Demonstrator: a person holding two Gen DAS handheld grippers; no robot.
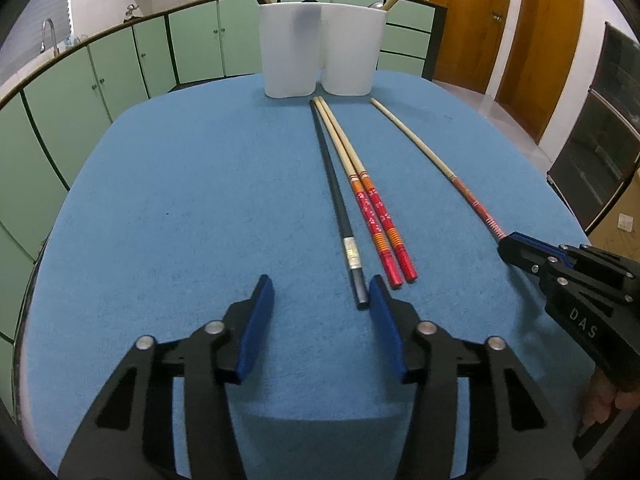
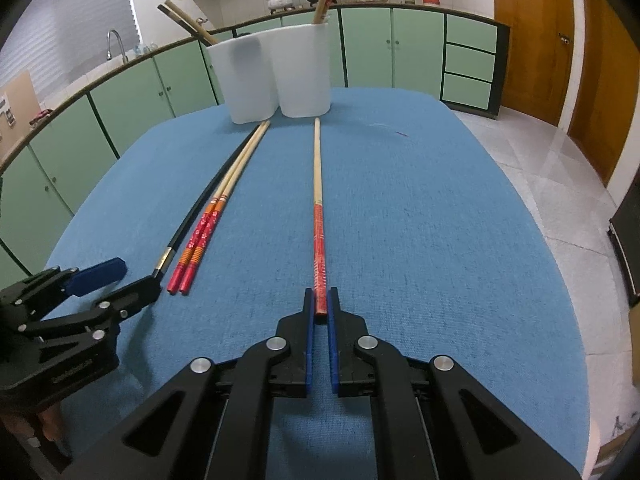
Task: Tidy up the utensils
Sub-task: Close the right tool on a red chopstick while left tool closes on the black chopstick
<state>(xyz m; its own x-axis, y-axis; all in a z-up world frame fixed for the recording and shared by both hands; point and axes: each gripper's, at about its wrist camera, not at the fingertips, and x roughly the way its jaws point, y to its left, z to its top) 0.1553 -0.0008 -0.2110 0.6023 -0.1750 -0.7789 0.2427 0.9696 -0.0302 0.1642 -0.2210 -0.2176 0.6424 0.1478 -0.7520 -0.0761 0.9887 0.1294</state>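
Picking up the lone chopstick.
My right gripper (image 2: 321, 304) pinched the red-ended chopstick (image 2: 318, 208); my left gripper (image 1: 320, 296) gaped wide; next, the white holder (image 2: 304, 72).

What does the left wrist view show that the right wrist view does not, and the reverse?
Only the left wrist view shows the open fingers of the left hand-held gripper from behind, the black chopstick ending beside its right finger, and a dark cabinet at the right edge.

Only the right wrist view shows the right hand-held gripper closed around the end of the single red-handled chopstick, and tiled floor.

Both show the white holder with chopsticks inside, the red-handled pair, the blue cloth and green cabinets.
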